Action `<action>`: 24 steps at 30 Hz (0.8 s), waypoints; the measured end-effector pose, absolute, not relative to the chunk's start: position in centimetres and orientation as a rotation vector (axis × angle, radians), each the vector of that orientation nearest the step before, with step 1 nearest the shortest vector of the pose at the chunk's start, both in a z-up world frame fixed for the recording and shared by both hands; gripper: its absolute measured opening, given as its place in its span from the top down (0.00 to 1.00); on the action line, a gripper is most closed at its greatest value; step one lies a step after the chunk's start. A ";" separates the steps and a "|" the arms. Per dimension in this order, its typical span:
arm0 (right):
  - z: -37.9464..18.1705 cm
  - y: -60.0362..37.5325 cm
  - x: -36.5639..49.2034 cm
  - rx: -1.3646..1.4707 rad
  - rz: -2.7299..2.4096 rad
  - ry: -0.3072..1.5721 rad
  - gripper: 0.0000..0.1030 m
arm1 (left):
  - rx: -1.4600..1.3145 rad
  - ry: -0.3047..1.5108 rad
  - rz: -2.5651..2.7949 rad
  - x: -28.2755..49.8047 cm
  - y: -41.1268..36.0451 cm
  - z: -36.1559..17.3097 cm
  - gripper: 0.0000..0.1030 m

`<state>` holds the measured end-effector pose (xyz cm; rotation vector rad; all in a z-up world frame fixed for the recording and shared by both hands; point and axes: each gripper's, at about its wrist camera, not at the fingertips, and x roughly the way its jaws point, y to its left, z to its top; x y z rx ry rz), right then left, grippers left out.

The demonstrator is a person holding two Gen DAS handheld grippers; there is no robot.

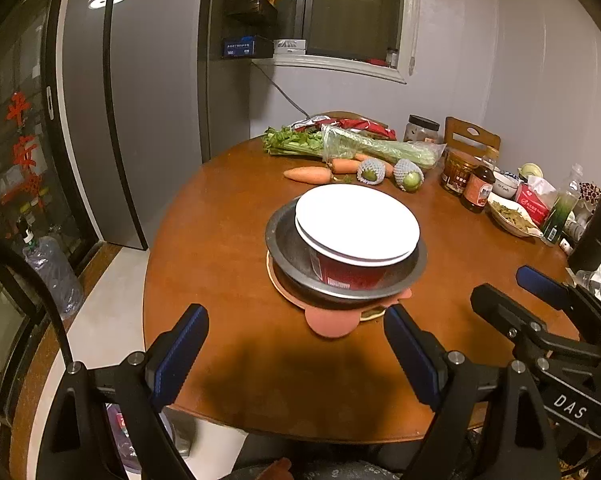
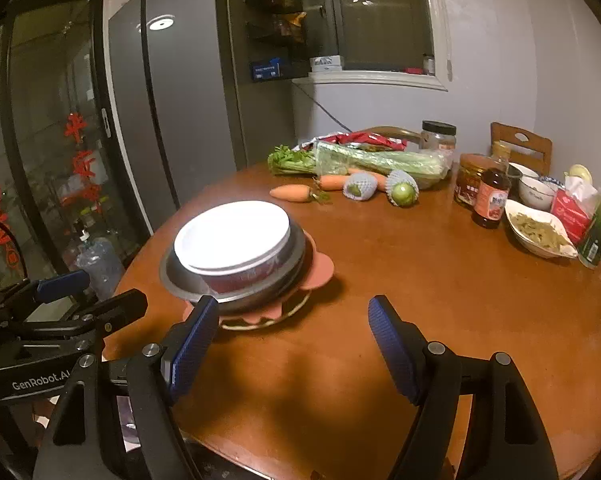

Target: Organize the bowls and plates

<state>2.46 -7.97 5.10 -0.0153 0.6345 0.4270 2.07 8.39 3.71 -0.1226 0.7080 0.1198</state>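
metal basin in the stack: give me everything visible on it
The metal basin is a round, shallow, dull grey bowl with a wide flat rim, apparently steel. It sits upright on a pink lobed plate, near the table edge closest to the grippers. Inside it stands a red bowl capped by white plates, offset towards one side. Neither gripper touches it.

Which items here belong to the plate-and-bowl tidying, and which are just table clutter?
Part of the job: white plate, red bowl, metal basin, pink mat, all in one stack; both grippers, open and empty: left gripper, right gripper.

Lying about: carrots, celery, sauce bottle, jars.
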 end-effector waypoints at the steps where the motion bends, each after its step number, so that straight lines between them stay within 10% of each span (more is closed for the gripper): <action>1: 5.0 -8.0 2.3 -0.015 0.426 0.636 0.24 | -0.118 0.715 0.122 2.0 8.3 3.6 0.13; 24: 3.9 -8.2 1.7 -0.037 0.407 0.678 0.24 | -0.099 0.753 0.125 1.9 7.5 2.8 0.13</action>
